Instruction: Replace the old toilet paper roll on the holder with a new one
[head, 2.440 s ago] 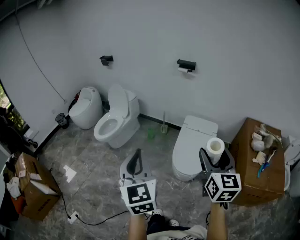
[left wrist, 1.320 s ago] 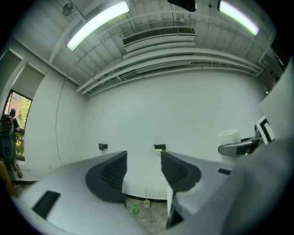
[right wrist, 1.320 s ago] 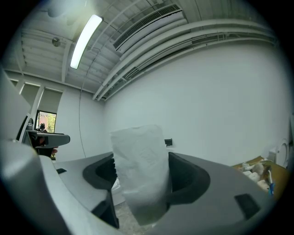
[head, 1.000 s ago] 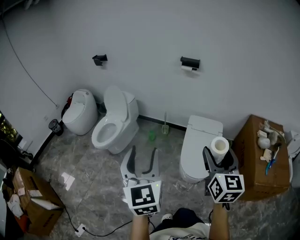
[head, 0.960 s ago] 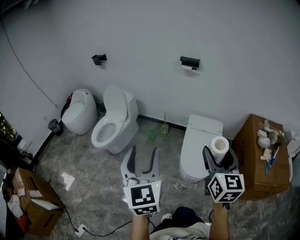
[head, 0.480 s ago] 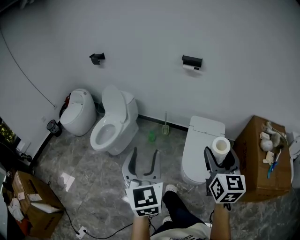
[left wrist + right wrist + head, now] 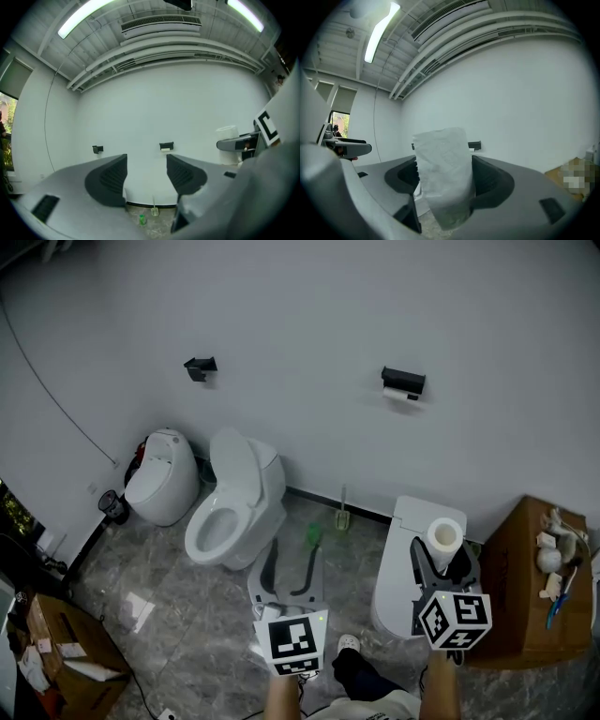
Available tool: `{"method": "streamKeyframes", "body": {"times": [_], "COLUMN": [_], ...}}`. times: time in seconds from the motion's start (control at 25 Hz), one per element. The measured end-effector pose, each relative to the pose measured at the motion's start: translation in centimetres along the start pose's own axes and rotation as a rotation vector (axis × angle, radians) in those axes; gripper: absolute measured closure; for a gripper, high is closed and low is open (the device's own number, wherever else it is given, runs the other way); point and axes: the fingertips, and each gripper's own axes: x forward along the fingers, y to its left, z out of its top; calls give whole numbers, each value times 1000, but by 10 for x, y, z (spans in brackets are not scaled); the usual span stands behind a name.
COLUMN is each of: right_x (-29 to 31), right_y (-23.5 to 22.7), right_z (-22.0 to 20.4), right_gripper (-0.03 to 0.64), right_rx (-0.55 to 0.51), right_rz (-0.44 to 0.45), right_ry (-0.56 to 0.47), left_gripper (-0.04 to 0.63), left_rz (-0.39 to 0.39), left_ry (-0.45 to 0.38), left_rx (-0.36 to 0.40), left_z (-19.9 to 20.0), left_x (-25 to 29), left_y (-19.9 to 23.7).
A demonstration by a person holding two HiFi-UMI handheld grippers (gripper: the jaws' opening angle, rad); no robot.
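Our right gripper (image 7: pixel 439 562) grips the new roll (image 7: pixel 445 534) between its jaws, the pads pressing its sides. The roll stands upright, its core pointing up. Our left gripper (image 7: pixel 292 554) carries nothing, and its jaws stand wide apart.

The holder (image 7: pixel 403 381) is fixed to the wall (image 7: pixel 300 315) above the closed toilet (image 7: pixel 411 521). A thin old roll (image 7: pixel 399 393) hangs just beneath its black cover. Both grippers are well apart from it.

The holder lies ahead and higher, almost straight beyond the right gripper and off to the right of the left one, so the right is nearer. We judge that the old roll's axis runs level along the wall, so the upright new roll will need turning onto its side. The empty left gripper looks the one to reach across and clear the holder first.
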Motion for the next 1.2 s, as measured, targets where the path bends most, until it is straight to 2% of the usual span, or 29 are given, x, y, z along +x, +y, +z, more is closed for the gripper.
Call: {"method": "streamKeyframes", "body": {"times": [0.48, 1.2], "right_x": [134, 235], "right_y": [-25, -77], "right_z": [26, 23], "right_gripper": [287, 287], "right_rx": [-11, -11], "right_rz": [-14, -100], "right_ry": [-28, -10], "left_gripper": [350, 350], "left_rz": [7, -84], "left_ry": [-10, -7], "left_rx": [-3, 12], "left_z": [10, 8], "left_x": [136, 278], "left_y": [29, 16]}}
